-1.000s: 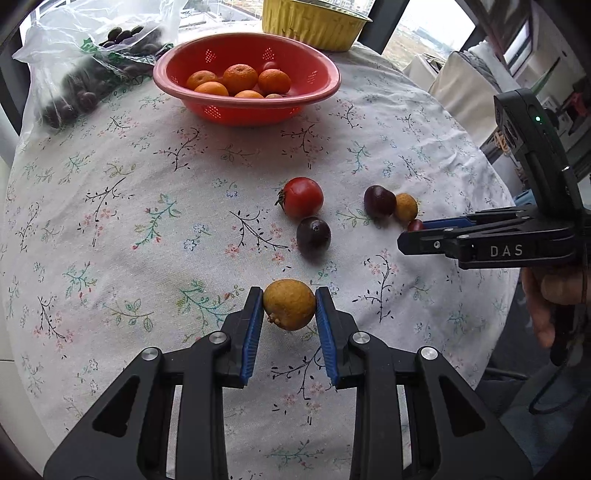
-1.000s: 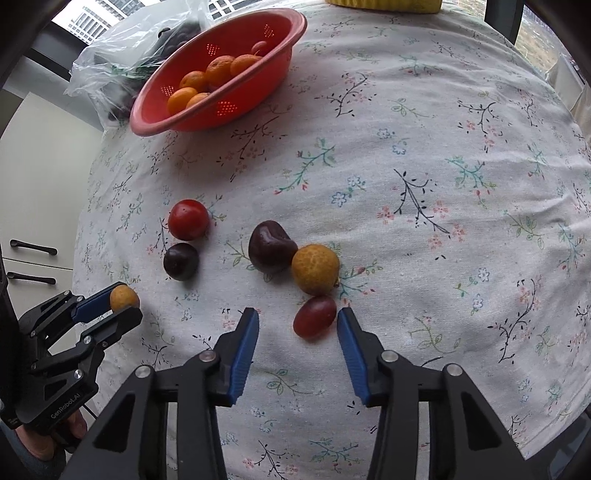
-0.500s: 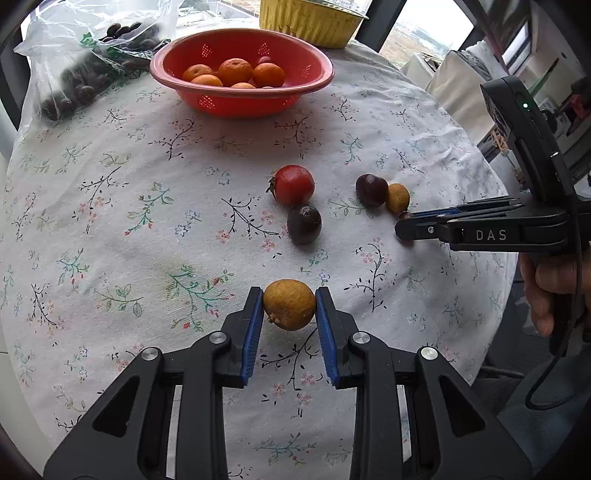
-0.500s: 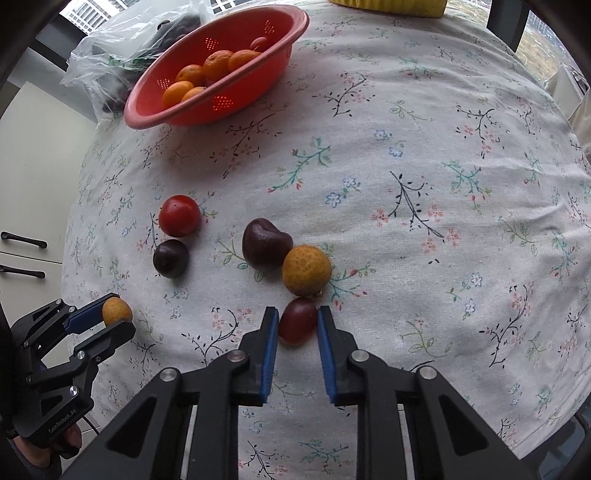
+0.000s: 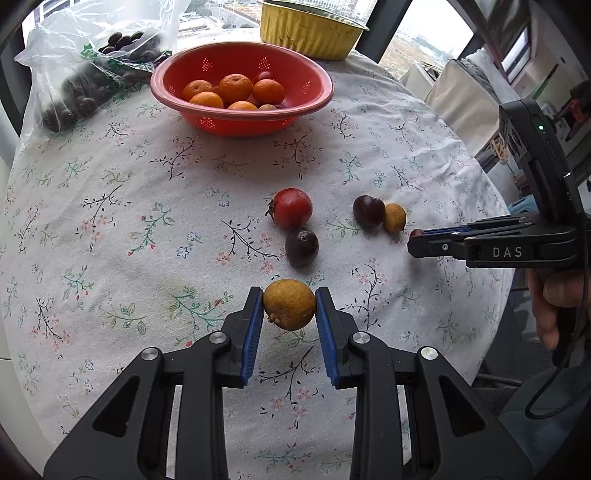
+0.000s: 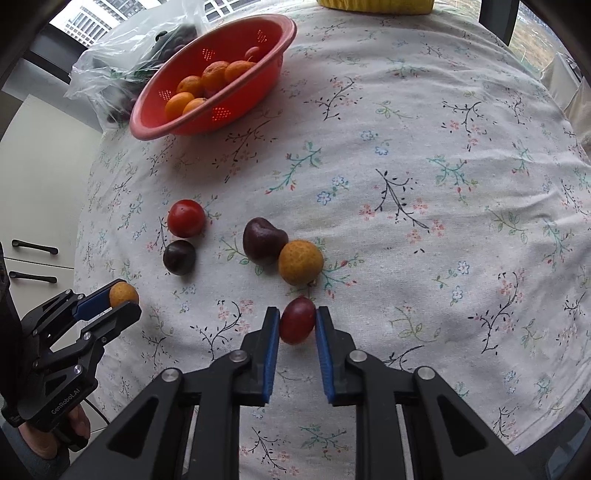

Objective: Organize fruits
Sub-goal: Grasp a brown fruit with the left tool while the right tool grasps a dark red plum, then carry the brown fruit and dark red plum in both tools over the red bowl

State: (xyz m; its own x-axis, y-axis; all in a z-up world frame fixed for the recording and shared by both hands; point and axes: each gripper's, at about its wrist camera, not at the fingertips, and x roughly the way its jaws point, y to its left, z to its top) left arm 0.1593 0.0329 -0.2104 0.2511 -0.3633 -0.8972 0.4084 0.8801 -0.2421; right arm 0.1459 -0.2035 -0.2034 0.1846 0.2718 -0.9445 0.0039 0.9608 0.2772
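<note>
My left gripper [image 5: 289,309] is shut on a small yellow-brown fruit [image 5: 289,308] and holds it above the cloth; it shows in the right wrist view [image 6: 123,294] too. My right gripper [image 6: 297,321] is shut on a red grape [image 6: 297,320], low over the cloth; its tip shows in the left wrist view [image 5: 417,233]. On the flowered tablecloth [image 5: 147,192] lie a red tomato [image 5: 292,207], a dark round fruit [image 5: 301,246], a dark plum [image 5: 368,211] and a yellow-brown fruit [image 5: 394,218] touching it. A red colander [image 5: 242,86] at the back holds several oranges.
A clear plastic bag of dark fruit [image 5: 81,74] lies at the back left beside the colander. A yellow foil tray [image 5: 312,27] stands behind it. The round table's edge [image 5: 495,295] drops off at the right. A white cabinet [image 6: 33,184] is left of the table.
My right gripper moved forward and shut on the red grape. My left gripper, still holding its fruit, rose and drew back, then swung toward the colander.
</note>
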